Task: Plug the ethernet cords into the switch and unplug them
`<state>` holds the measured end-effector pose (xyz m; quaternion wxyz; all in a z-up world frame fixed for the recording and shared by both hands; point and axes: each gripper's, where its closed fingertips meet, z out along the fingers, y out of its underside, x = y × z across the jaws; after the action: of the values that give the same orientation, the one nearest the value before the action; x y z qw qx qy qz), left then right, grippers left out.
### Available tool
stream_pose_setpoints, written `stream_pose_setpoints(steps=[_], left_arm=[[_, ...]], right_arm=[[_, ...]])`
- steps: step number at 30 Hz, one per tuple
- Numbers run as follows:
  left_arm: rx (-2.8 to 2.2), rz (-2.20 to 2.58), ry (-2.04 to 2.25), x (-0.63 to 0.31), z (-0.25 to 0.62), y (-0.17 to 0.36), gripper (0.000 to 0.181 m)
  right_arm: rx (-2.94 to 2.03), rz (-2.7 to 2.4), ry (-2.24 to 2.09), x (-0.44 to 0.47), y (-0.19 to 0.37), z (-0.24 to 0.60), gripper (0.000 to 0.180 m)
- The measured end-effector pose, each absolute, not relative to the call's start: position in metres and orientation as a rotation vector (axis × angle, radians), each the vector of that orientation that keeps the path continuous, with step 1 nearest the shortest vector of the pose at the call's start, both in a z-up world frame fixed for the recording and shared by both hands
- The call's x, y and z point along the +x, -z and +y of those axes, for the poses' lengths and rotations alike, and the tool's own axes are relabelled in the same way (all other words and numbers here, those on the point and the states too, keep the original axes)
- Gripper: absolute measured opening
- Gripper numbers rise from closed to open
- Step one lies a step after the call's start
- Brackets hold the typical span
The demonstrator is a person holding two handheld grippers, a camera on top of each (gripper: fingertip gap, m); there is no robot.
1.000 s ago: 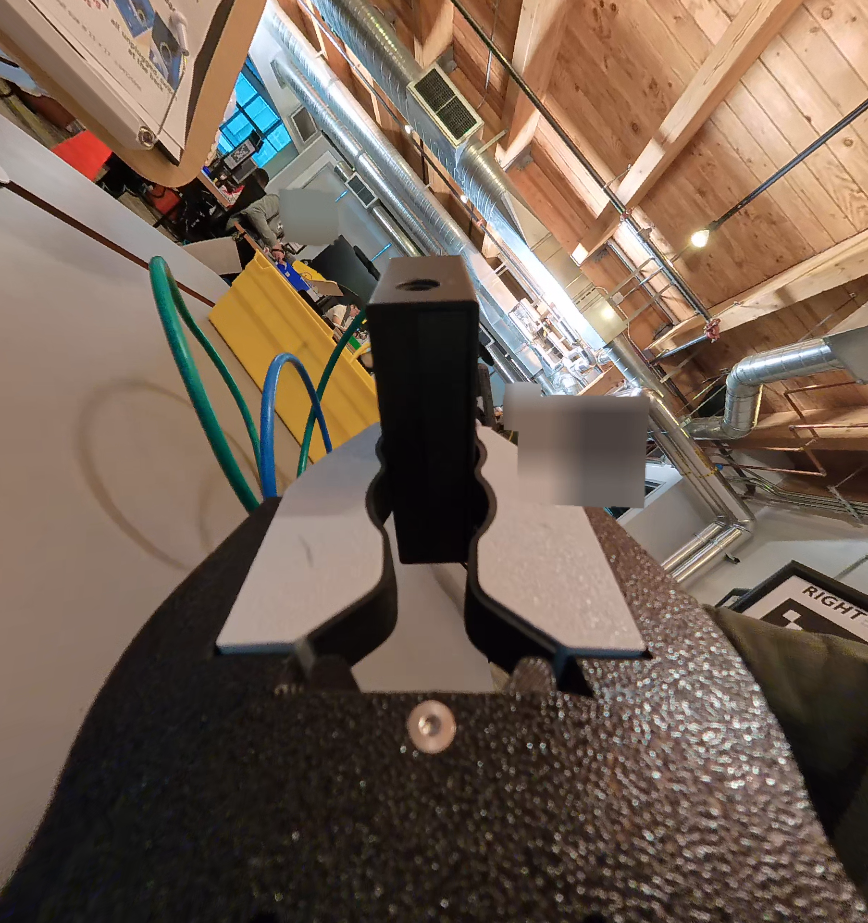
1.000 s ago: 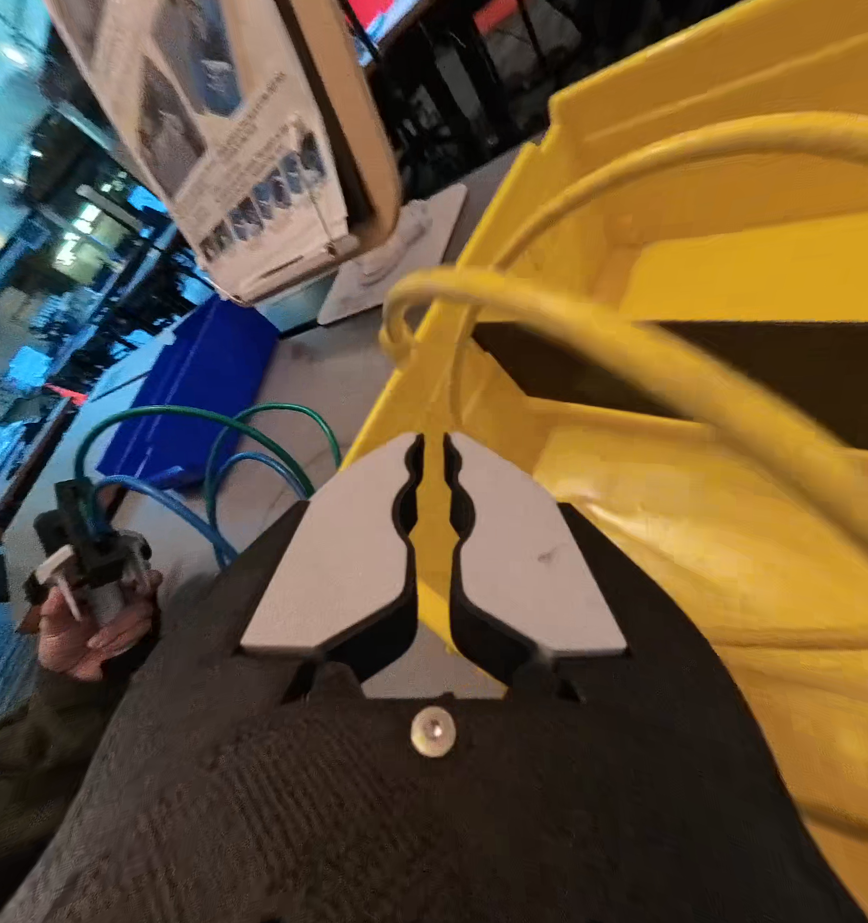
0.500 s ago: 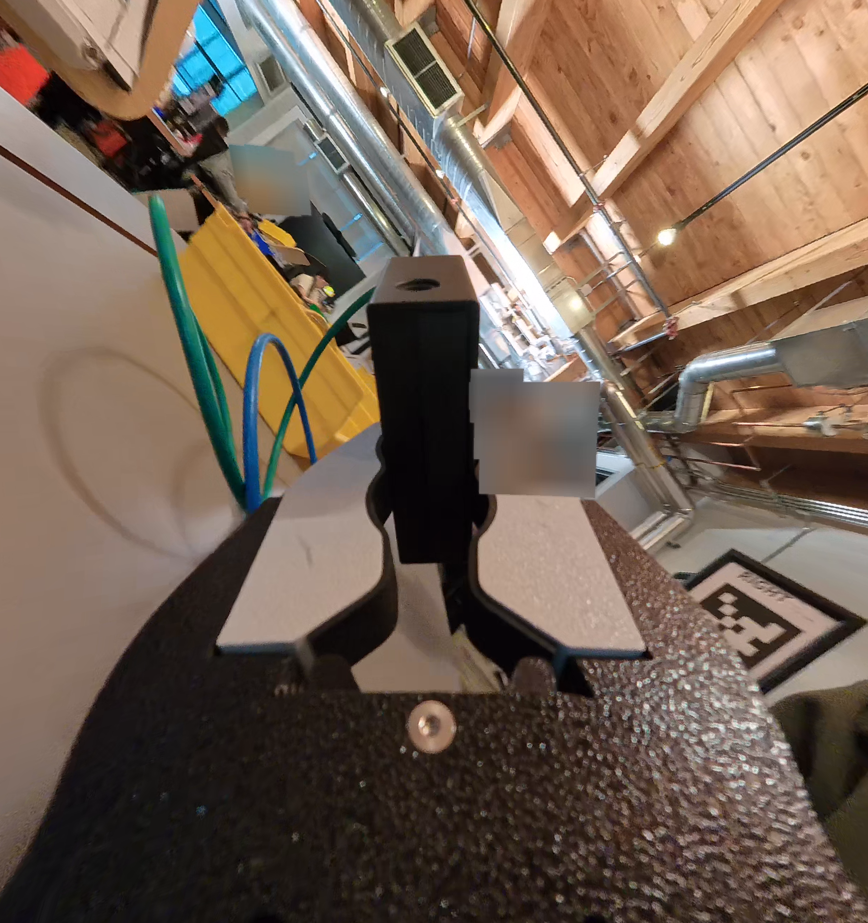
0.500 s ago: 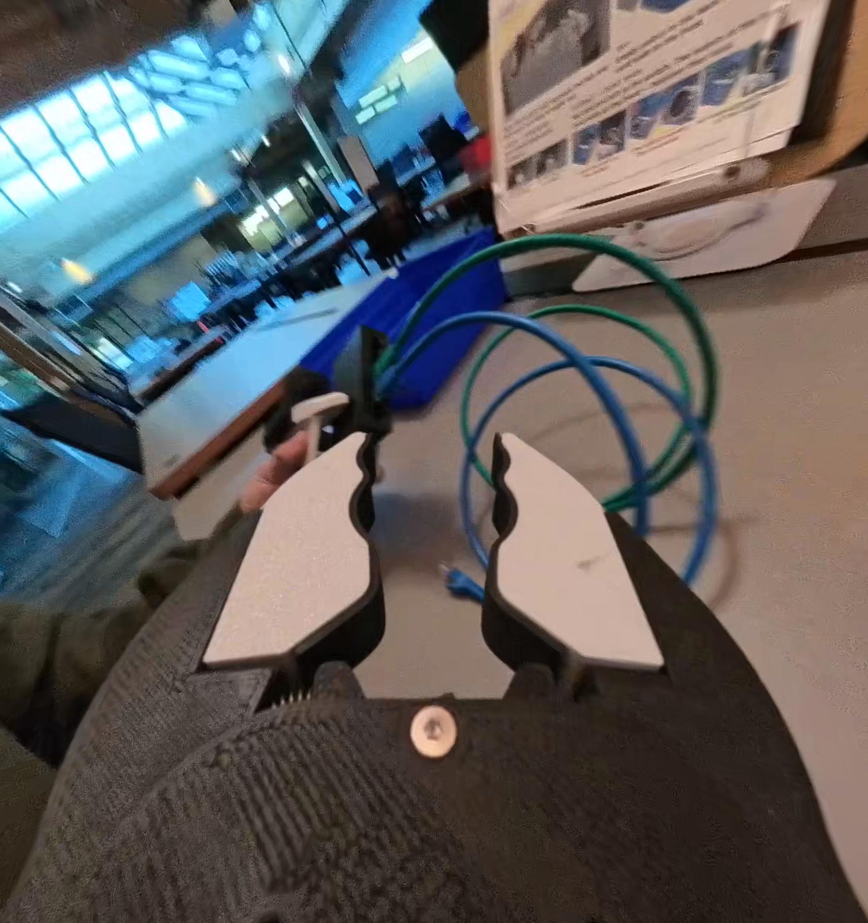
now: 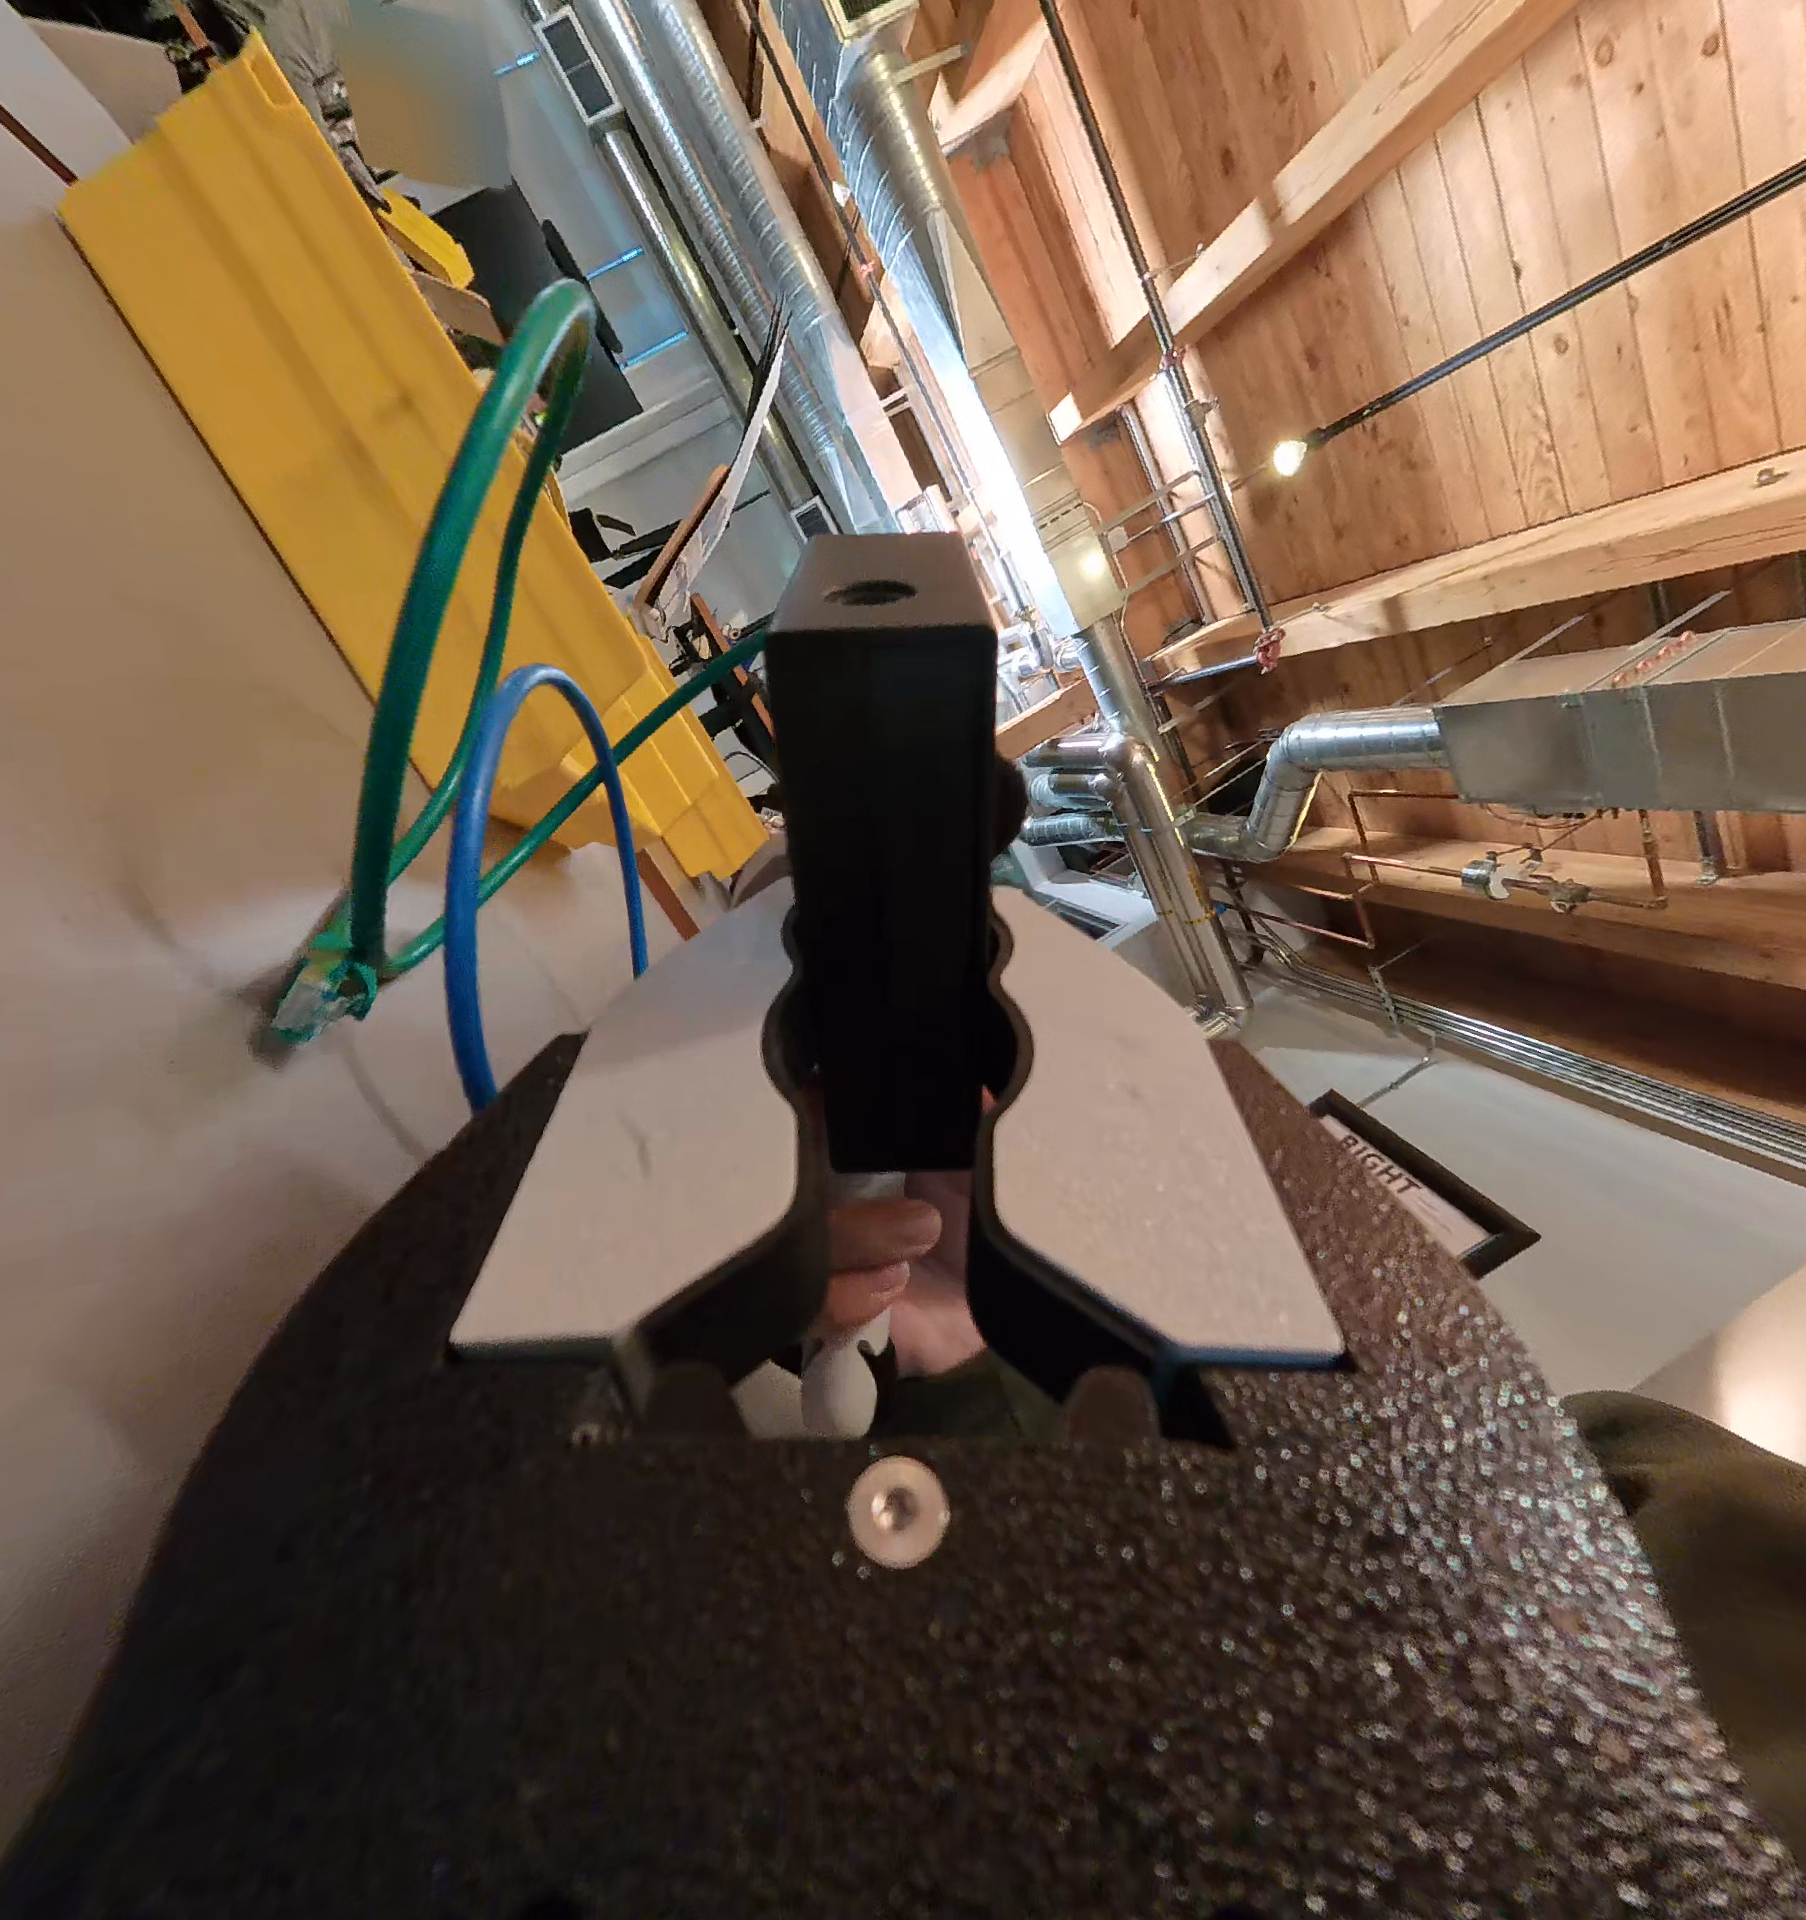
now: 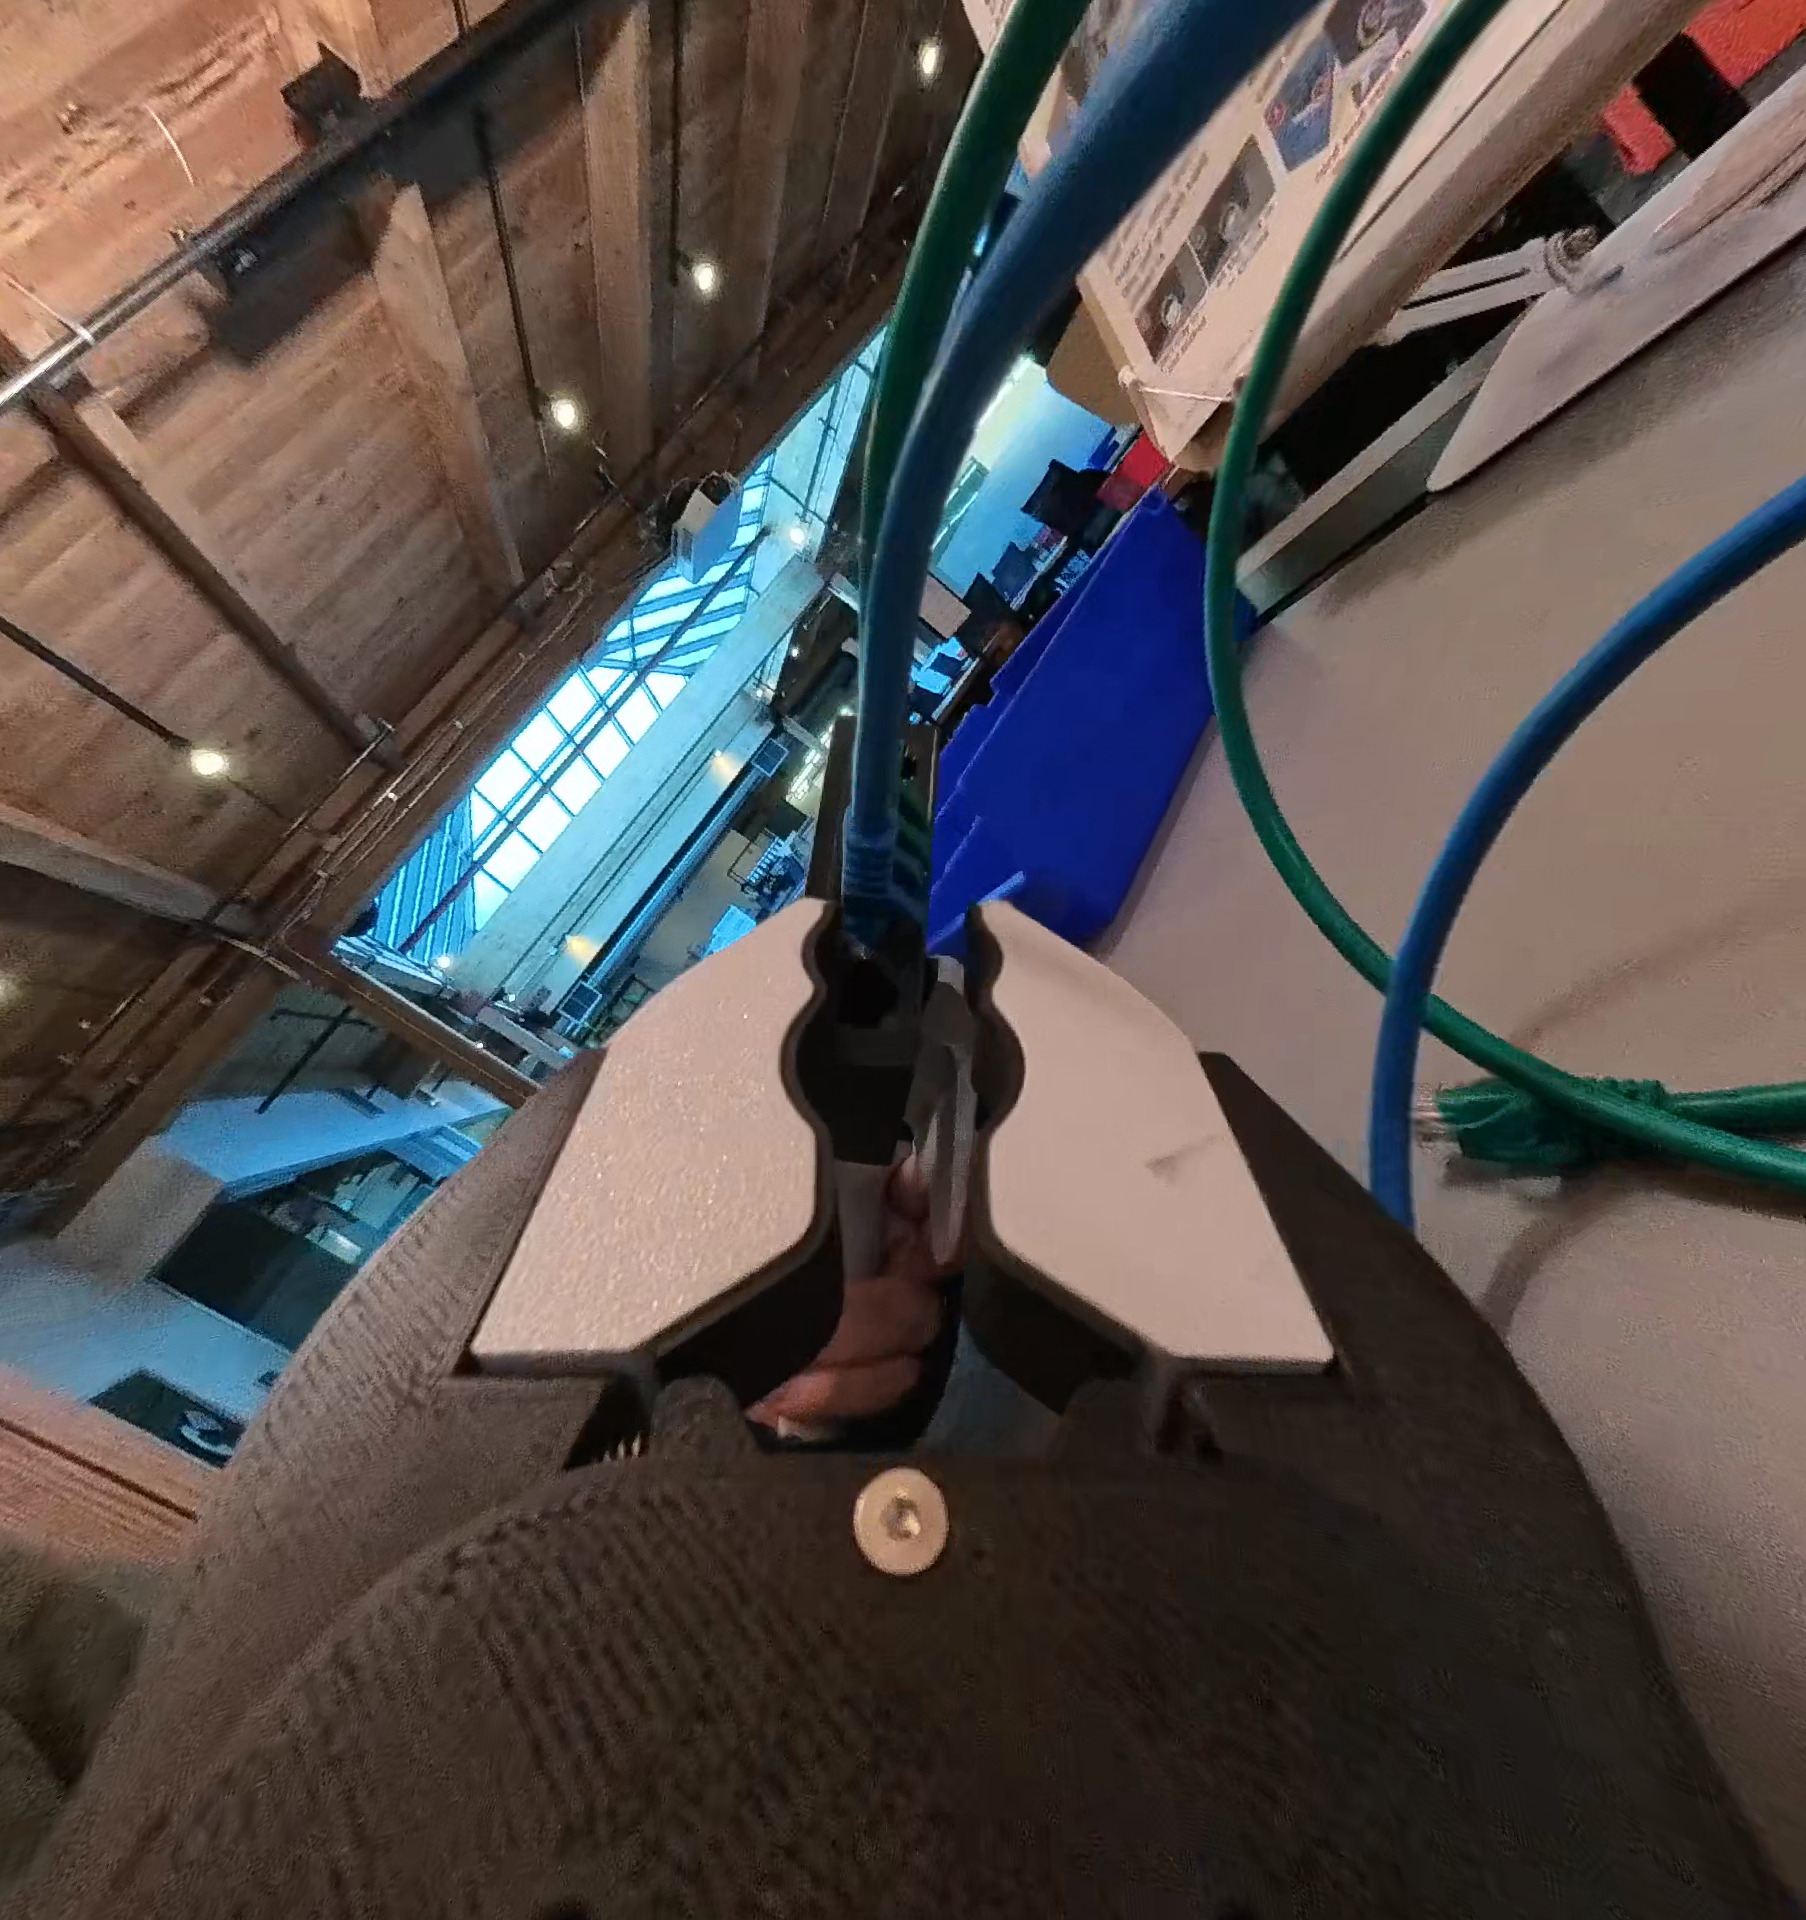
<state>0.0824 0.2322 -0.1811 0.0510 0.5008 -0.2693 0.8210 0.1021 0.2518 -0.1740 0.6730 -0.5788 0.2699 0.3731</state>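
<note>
1. switch [image 5: 883, 862], a black box, stands on end between the left gripper [image 5: 888, 1029] fingers, lifted off the table [image 5: 99, 935] with its end face, which has a round hole, pointing away from the camera.
2. the left gripper is tilted upward, toward the wooden ceiling and the metal ducts; its two grey fingers [image 5: 660, 1153] press on the switch's two long sides, clamped at a narrow gap.
3. a hand [image 5: 894, 1262] shows below the switch, in the gap between the finger bases.
4. the right gripper [image 6: 891, 1023] also points up and is rolled sideways, the table on its right side.
5. its fingers [image 6: 691, 1164] stand narrow around the black switch body [image 6: 863, 1049] where the blue cord [image 6: 883, 665] enters it; whether the pads actually press on it, i cannot tell.
6. the blue cord's plug [image 6: 868, 883] sits in the switch just past the fingertips, and the cord rises from it in a loop.
7. a green cord [image 6: 1252, 727] loops beside the blue one; its free plug [image 6: 1470, 1127] lies on the table, right of the gripper.
8. in the left wrist view that green plug [image 5: 317, 987] lies on the table near a yellow bin [image 5: 338, 436].
</note>
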Motion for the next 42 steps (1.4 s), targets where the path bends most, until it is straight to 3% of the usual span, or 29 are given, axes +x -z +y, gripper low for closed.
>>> stream_pose_setpoints(steps=[7, 42], left_arm=[[1.543, -0.889, -2.517, 0.083, 0.230, 0.181, 0.028], [1.687, -0.882, -2.565, 0.089, 0.234, 0.195, 0.027]], right_arm=[[-1.257, 0.614, -0.870, 0.098, 0.172, 0.248, 0.014], [-1.135, 0.693, -0.826, 0.099, 0.192, 0.239, 0.013]])
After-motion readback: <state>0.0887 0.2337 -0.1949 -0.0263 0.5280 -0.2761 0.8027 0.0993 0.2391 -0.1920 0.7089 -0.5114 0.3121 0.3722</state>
